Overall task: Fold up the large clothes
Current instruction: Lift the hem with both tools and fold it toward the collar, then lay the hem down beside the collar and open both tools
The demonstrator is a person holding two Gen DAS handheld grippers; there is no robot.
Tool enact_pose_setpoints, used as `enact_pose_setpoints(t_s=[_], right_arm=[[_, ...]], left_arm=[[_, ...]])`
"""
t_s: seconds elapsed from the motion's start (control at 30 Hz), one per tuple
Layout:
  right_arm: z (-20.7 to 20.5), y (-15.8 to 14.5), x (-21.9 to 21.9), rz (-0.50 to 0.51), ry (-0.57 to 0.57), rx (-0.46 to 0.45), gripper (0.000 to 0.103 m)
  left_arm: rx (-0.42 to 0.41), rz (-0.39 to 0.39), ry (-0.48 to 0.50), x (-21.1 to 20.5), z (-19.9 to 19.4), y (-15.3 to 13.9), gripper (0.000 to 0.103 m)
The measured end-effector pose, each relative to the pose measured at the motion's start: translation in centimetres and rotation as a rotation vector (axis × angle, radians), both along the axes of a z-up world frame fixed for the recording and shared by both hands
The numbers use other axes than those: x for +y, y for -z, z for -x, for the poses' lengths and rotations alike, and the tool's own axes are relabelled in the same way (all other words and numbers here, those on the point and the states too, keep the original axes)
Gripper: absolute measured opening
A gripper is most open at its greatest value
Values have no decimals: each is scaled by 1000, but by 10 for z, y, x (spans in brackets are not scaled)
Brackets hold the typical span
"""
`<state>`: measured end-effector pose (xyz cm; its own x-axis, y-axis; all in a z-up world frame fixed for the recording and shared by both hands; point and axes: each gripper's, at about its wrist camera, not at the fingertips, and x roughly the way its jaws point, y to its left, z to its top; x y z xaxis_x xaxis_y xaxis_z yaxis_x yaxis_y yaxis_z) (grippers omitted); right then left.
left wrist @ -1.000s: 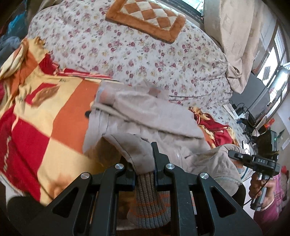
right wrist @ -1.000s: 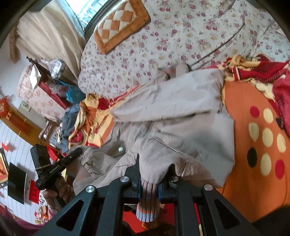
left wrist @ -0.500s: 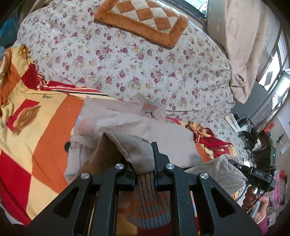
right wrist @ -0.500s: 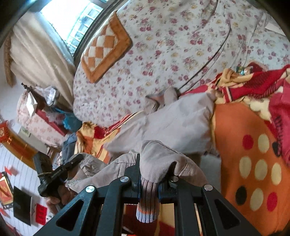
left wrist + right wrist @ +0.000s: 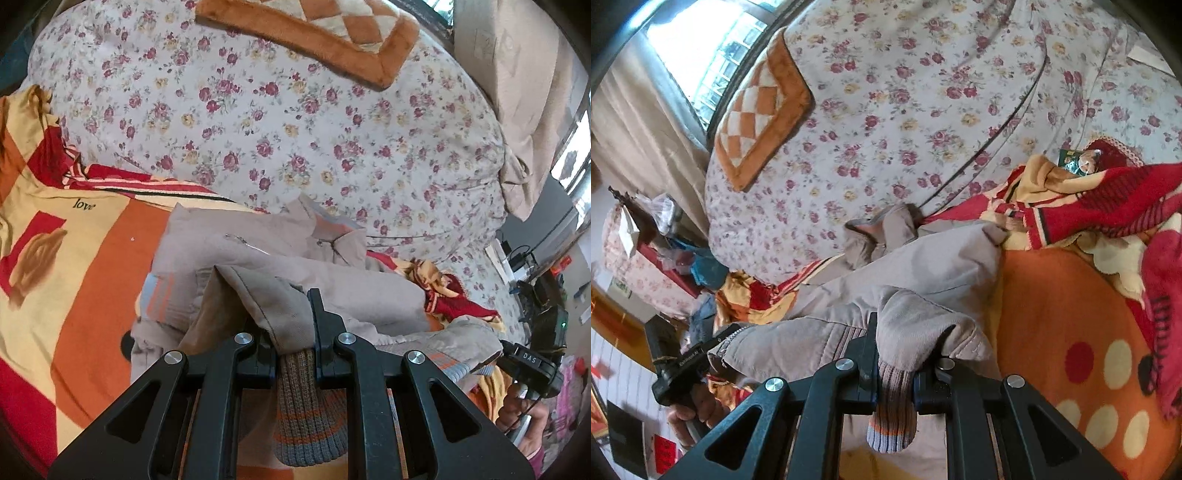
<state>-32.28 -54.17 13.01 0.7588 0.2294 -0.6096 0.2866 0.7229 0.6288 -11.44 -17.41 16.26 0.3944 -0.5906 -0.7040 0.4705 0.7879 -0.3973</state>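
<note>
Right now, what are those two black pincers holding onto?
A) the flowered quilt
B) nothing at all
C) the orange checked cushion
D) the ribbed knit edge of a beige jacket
D: the left gripper and the right gripper are each clamped on the beige jacket, with its striped ribbed knit edge hanging out below the fingers, while the cushion lies untouched on the quilt.

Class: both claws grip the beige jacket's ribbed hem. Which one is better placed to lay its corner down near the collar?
Left, probably: the left claw sits nearer the collar of the jacket. The right claw holds fabric farther back.
</note>
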Motion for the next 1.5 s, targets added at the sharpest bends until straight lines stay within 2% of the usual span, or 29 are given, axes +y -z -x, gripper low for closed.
enact_pose_setpoints(t_s=[0.23,0.4,0.53,0.7,0.83,0.97,1.0,1.07,1.1,1.13,1.2,1.3,1.4,1.5], right_arm=[[-23,9,-6,66,-2,29,11],[-45,22,-17,75,4,53,11],[-63,37,-27,52,13,78,11],[-79,42,-37,29,31,80,11],[-90,36,-40,56,28,77,11],[-108,48,-46,42,59,105,11],[-115,57,-51,14,78,118,13],[-125,72,-59,-40,86,148,31],[-128,79,-63,-69,86,164,44],[-128,82,-67,-94,94,163,46],[-121,72,-69,-74,116,140,50],[-103,47,-61,6,125,95,59],[-94,29,-42,71,51,75,59],[-97,28,-19,121,-29,94,59]], left_arm=[[23,-36,-6,-18,-28,14,12],[36,-82,-15,-39,-54,26,12],[64,-129,-45,-51,-79,47,12],[107,-116,-90,-52,-101,53,12],[92,-101,-107,-59,-120,48,12],[179,-88,-120,-67,-149,64,15],[202,-85,-127,-66,-154,69,19],[239,-71,-117,-63,-159,72,27],[234,-67,-112,-60,-158,70,36],[216,-73,-111,-57,-156,66,52],[136,-102,-110,-46,-148,50,68],[75,-130,-58,-36,-134,35,69],[52,-132,-12,-27,-116,28,69],[59,-120,10,-17,-98,31,69]])
